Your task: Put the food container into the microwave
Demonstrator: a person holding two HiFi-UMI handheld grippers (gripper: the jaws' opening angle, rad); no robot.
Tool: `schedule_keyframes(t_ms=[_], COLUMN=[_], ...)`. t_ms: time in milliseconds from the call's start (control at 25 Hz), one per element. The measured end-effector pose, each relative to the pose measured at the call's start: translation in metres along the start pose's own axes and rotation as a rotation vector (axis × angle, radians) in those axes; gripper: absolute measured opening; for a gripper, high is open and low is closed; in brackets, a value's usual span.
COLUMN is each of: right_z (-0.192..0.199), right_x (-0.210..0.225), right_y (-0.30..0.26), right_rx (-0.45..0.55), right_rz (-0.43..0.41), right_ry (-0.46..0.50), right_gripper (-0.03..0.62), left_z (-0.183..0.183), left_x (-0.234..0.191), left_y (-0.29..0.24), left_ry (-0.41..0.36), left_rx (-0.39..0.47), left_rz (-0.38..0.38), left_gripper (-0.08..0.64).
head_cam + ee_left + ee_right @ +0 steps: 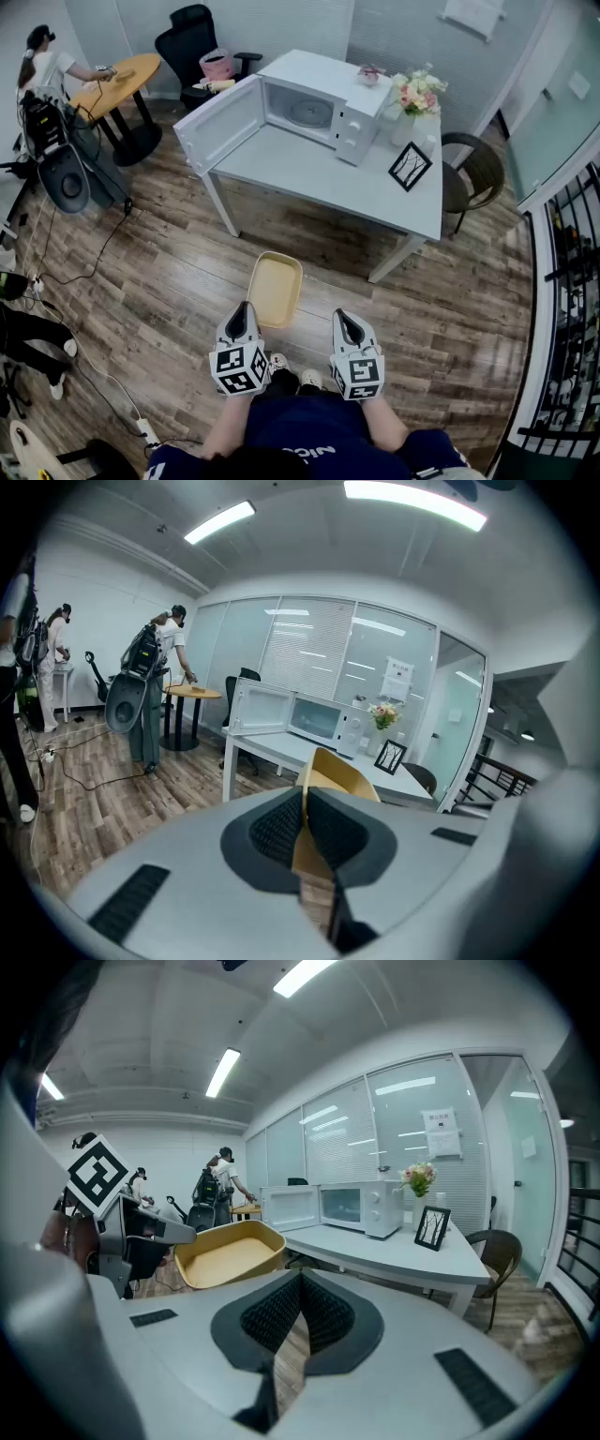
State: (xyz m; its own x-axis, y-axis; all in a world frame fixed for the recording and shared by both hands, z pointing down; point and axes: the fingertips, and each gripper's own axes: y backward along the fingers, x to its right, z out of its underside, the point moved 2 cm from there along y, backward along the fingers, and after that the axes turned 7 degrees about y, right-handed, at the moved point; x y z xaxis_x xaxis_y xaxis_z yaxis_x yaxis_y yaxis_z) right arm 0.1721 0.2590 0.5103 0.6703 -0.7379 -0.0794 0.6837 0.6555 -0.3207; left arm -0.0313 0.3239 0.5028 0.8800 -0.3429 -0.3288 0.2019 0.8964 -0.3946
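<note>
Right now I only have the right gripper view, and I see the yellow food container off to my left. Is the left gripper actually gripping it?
Observer: Yes. In the left gripper view, the left gripper has its jaws shut on the rim of the food container.
Operator: Is my right gripper touching it anywhere?
Observer: No. The head view shows the right gripper beside the food container with a gap between them, so only the left one carries it.
Operator: Is the microwave free to take it?
Observer: From above, the microwave has its door swung wide open and only the turntable inside.
</note>
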Motion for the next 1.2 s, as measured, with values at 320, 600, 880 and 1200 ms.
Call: schedule_keyframes(t_ms=[320,600,880,1200], right_z=[0.001,0.005,0.007,-0.004], right_x=[0.002,0.008,0.007,-0.001], right_y=[0.01,0.008,0.001,-0.008], right_rx=[0.021,0.021,-0.013,0.033], right_rz=[0.02,0.034,0.034,0.065], right_ry=[-0.012,-0.054,-0.048,-0.063], right_gripper=[0.009,0.011,0.142,0.345], left_z=[0.014,0.023,0.015,0.004], left_x=[0.01,0.015,0.009,-0.013], left_y=[0.01,0.009,0.006,-0.003], left_ry=[-0.026,-0.006,-0.003,0.002], left_rx=[-0.015,-0.036,-0.028,-0.017], left_rz=[0.028,0.047,0.06,0.064], left_gripper=[0.02,0.02,0.021,0.021])
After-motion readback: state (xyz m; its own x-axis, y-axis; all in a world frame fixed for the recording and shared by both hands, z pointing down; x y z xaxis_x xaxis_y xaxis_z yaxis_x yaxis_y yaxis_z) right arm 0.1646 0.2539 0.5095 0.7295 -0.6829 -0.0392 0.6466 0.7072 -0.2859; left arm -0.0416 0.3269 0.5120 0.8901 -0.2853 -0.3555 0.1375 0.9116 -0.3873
